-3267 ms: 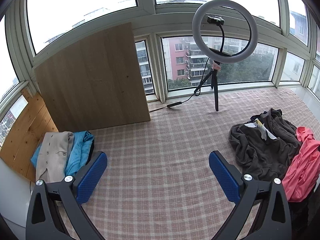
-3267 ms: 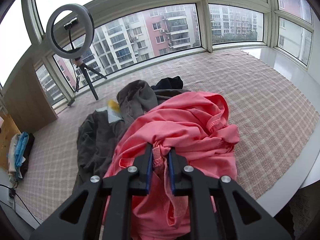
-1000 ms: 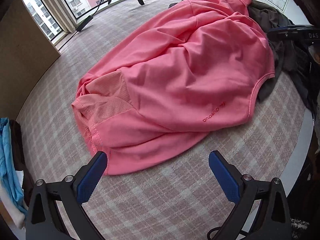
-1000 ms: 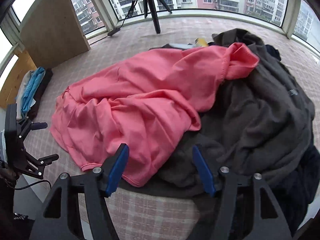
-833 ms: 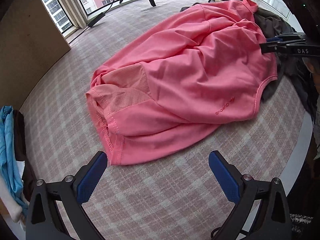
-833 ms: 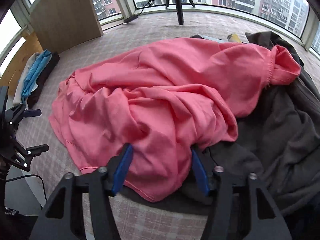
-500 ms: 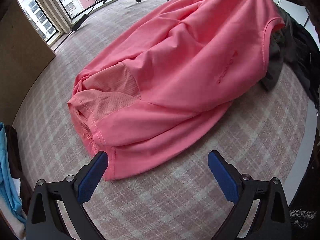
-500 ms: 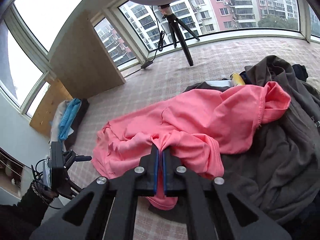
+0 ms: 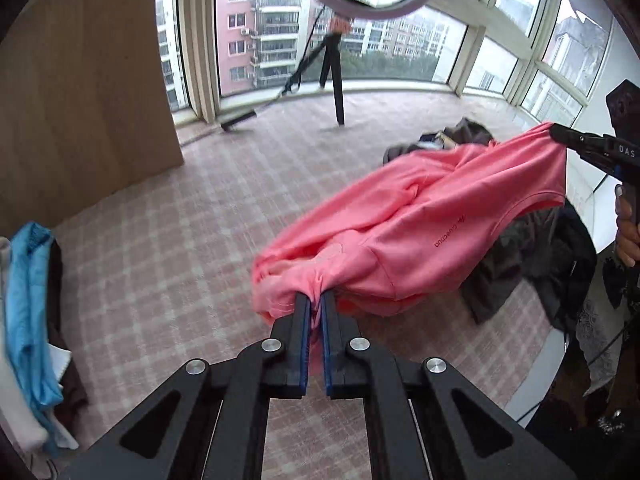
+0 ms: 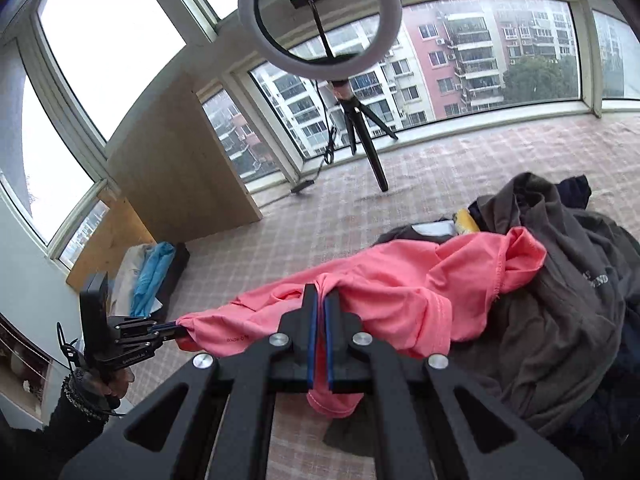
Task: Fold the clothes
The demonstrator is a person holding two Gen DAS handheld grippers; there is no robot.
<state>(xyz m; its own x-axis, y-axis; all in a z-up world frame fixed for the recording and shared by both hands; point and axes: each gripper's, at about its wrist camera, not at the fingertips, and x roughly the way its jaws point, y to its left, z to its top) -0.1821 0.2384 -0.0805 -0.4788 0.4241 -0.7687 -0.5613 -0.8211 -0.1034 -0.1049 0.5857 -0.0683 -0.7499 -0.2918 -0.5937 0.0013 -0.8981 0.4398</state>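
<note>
- Low in the centre of the left wrist view, your left gripper (image 9: 315, 300) has its blue-lined fingers (image 9: 303, 344) pressed nearly together, pinching a bunched edge of the pink shirt (image 9: 436, 220).
- From that pinch, the shirt stretches up toward the right edge of the frame, where your right gripper (image 9: 560, 134) holds its other end; your right hand (image 9: 628, 232) shows just below it.
- Small dark lettering runs across the pink fabric near the middle of the frame.
- Low in the centre of the right wrist view, your right gripper (image 10: 320, 300) is likewise closed to a thin slit, with a fold of the pink shirt (image 10: 400, 280) caught between its fingers (image 10: 313, 344). A loose lobe of pink cloth hangs beneath them.
- At the lower left of that view, your left gripper (image 10: 176, 326) clamps the shirt's far end, so the garment hangs between the two grippers above the checked cover (image 10: 320, 236).
- Toward the right of the right wrist view, one pink sleeve rests on a heap of dark grey clothes (image 10: 560, 320); the same heap (image 9: 520, 256) lies under the shirt at the right of the left wrist view.
- Along the left edge of the left wrist view lies a stack of folded clothes (image 9: 28, 320), blue on top.
- Behind, toward the top of both views, a ring light on a tripod (image 10: 320, 20) stands before the windows (image 10: 500, 48), and a wooden board (image 9: 80, 80) leans at the upper left.
</note>
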